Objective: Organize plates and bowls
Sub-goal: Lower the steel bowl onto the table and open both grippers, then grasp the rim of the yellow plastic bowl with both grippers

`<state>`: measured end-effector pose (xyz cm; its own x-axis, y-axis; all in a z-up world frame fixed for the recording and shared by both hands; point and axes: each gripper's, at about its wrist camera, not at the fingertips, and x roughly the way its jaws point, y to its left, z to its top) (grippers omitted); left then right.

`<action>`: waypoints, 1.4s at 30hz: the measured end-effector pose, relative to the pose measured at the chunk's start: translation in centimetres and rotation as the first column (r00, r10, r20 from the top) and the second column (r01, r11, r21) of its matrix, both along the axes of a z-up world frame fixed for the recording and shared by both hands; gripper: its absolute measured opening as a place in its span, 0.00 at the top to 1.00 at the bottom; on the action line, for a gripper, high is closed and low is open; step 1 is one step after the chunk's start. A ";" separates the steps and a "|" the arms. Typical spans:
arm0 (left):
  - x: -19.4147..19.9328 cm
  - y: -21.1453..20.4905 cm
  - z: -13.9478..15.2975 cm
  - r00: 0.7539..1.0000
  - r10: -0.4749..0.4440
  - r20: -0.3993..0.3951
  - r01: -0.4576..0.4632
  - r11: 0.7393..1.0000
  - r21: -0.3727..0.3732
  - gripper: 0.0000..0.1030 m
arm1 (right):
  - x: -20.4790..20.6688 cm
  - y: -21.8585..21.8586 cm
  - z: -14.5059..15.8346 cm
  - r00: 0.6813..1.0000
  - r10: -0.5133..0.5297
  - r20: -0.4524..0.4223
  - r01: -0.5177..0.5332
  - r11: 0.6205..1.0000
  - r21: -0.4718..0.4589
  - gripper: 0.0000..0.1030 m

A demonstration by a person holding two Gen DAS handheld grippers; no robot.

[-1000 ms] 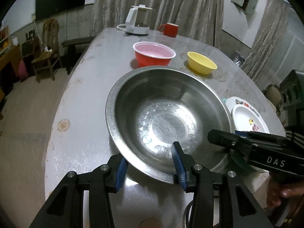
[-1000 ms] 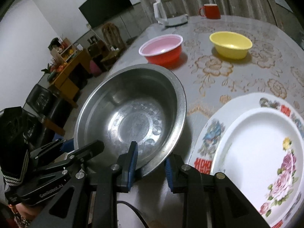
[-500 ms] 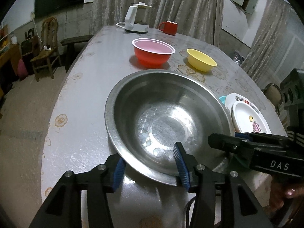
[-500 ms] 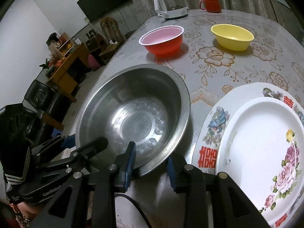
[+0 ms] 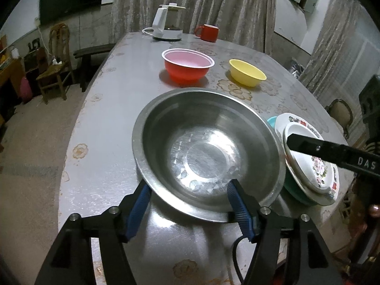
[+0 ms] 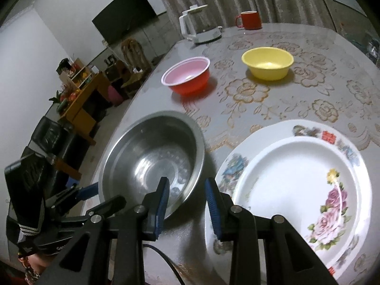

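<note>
Table (image 5: pixel 106 142): carries all the ware. Steel basin (image 5: pixel 206 152), centre of the left view, sits mouth up and round, so no long axis. Floral plate (image 6: pixel 296 190), lower right, lies flat on a stack. Left claw (image 5: pixel 187 204) is opening, its pads straddling the near rim without pressing. Right claw (image 6: pixel 187 204) stands apart, empty. Judged step: basin released. Next: nest the red bowl (image 5: pixel 187 65), then the yellow bowl (image 5: pixel 247 72).

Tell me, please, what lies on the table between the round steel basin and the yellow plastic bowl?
Nothing: in the right wrist view, only bare flowered tablecloth lies between the round steel basin and the yellow plastic bowl.
</note>
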<state>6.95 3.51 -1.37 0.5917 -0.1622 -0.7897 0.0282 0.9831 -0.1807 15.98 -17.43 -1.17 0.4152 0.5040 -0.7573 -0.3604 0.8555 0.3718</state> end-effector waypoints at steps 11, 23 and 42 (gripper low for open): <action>0.3 0.5 3.6 0.997 0.020 0.073 -0.024 0.998 0.051 0.20 | 1.4 -1.9 1.1 0.999 -0.028 0.028 0.028 1.000 0.002 0.69; 4.1 -2.9 4.1 0.999 -0.021 0.036 0.022 1.000 -0.012 0.11 | 5.3 -7.0 0.9 0.989 -0.139 0.040 0.140 0.990 -0.011 0.69; 10.5 -8.1 4.8 0.999 -0.041 -0.002 0.041 0.999 -0.015 0.07 | 13.6 -11.3 1.4 0.976 -0.198 0.095 0.205 0.976 -0.067 0.64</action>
